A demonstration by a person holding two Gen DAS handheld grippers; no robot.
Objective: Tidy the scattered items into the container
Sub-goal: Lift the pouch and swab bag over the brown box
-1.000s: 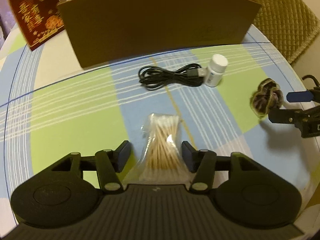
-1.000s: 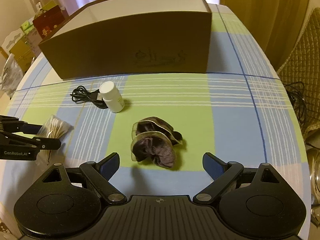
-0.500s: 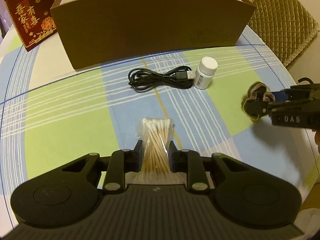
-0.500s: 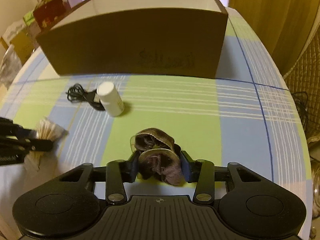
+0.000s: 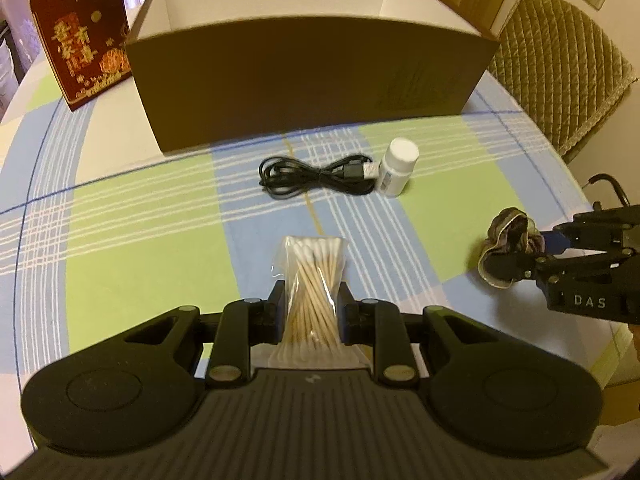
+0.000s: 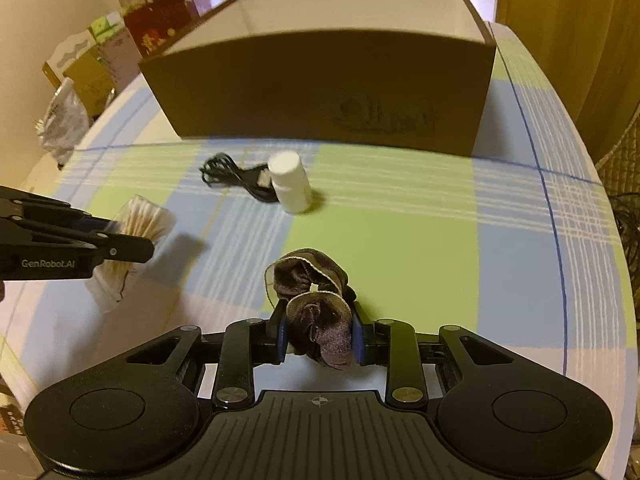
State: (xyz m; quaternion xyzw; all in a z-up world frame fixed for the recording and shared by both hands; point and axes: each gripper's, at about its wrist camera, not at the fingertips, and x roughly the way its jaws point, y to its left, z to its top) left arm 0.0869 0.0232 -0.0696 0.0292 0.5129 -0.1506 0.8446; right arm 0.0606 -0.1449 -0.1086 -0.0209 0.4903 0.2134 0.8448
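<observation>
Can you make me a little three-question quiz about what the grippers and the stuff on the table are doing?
1. True or false: the left gripper is shut on the bag of cotton swabs.
2. What does the right gripper hold: A) pill bottle, B) brown scrunchie, C) USB cable?
3. Fill in: the cardboard box looks ____ inside.

Key: 1 true; 2 B; 3 empty, as far as shows.

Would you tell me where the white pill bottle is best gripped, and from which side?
Grip the white pill bottle across its round body below the cap, coming from above. It stands upright, and the black USB cable lies against its left side.
</observation>
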